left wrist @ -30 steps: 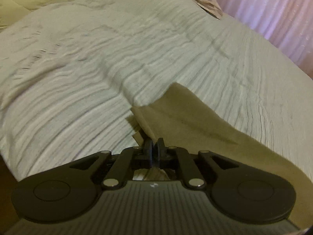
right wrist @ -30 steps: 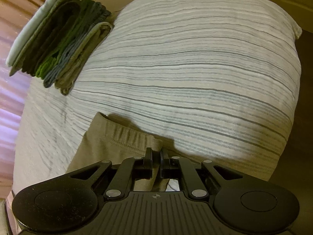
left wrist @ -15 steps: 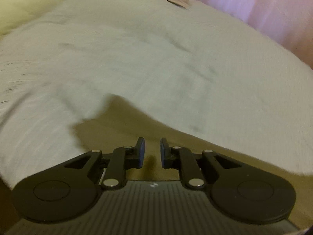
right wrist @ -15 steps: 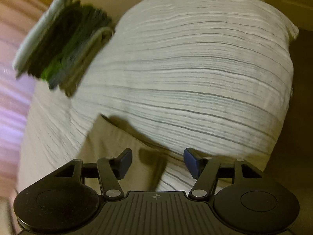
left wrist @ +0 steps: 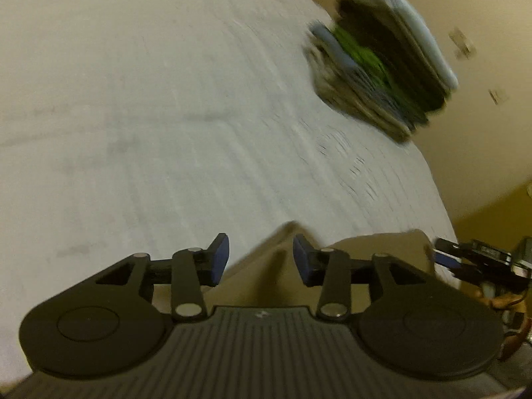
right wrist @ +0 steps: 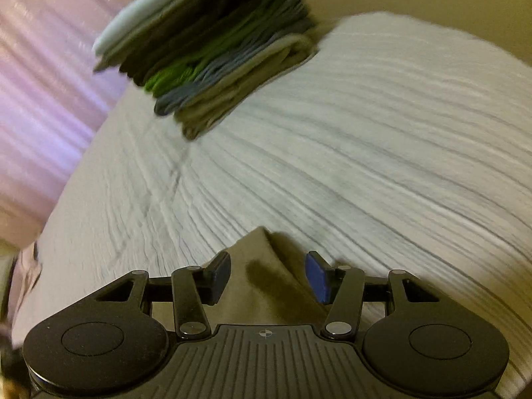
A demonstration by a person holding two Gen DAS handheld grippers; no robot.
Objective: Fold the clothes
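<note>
A tan garment (left wrist: 266, 276) lies flat on the striped white bedspread (left wrist: 166, 116), close under both grippers. My left gripper (left wrist: 261, 259) stands open above a corner of it, nothing between its blue pads. In the right wrist view the same tan garment (right wrist: 266, 282) shows a pointed corner between the fingers of my right gripper (right wrist: 267, 274), which is open and holds nothing. The right gripper also pokes into the left wrist view at its right edge (left wrist: 465, 259).
A stack of folded clothes (right wrist: 206, 46), green, grey, dark and pale blue, sits on the bedspread (right wrist: 365, 166) at the far side, also in the left wrist view (left wrist: 382, 69). Pink curtains (right wrist: 40, 93) hang on the left. A beige wall (left wrist: 465, 149) lies beyond the bed edge.
Both grippers, shut on the tan garment a second ago, have opened and let it go. Both views have since swung toward the folded stack, with motion blur.
</note>
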